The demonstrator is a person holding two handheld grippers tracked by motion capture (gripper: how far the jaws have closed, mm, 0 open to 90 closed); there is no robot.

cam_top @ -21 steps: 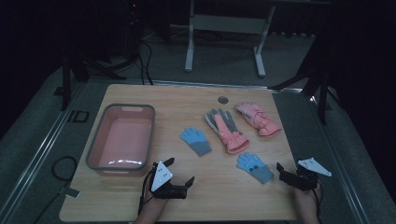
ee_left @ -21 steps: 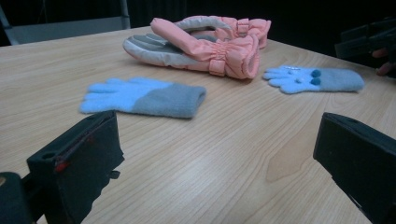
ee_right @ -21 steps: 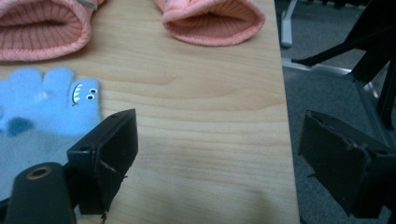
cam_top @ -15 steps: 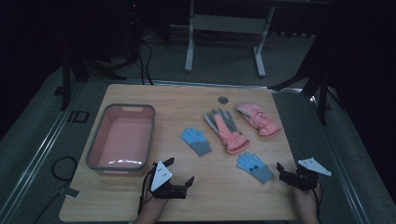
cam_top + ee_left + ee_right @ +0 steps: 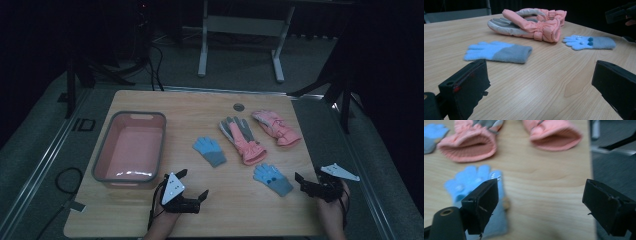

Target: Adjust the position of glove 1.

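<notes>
At the left of the high view the pink tub [image 5: 131, 149] sits on the desk [image 5: 215, 210] with nothing inside it, so the tidying, which I judge to be putting gloves into that tub, looks not yet begun: all four gloves lie loose on the wood to its right. Just below the tub's lower right corner the left gripper [image 5: 192, 190] hovers low near the front edge, its fingers [image 5: 465, 86] spread wide and released, grasping nothing and touching no glove; in the left gripper view bare desk lies between them. Moving right, the first blue glove [image 5: 210, 151] lies flat in the middle of the frame, well apart from that gripper. Next comes the pink and grey glove [image 5: 242, 137], and in the upper right of the desk the second pink glove [image 5: 276, 127] lies just beside it, their cuffs pointing toward the front. Lower right, the second blue glove [image 5: 273, 178], with small dots on it, lies near the right gripper [image 5: 304, 182]. Its fingers [image 5: 482, 205] are also wide apart and empty; in the right gripper view one finger hangs over that glove's cuff, though I cannot tell whether it touches the fabric. This glove seems the likeliest first pick, with every glove left to move.
</notes>
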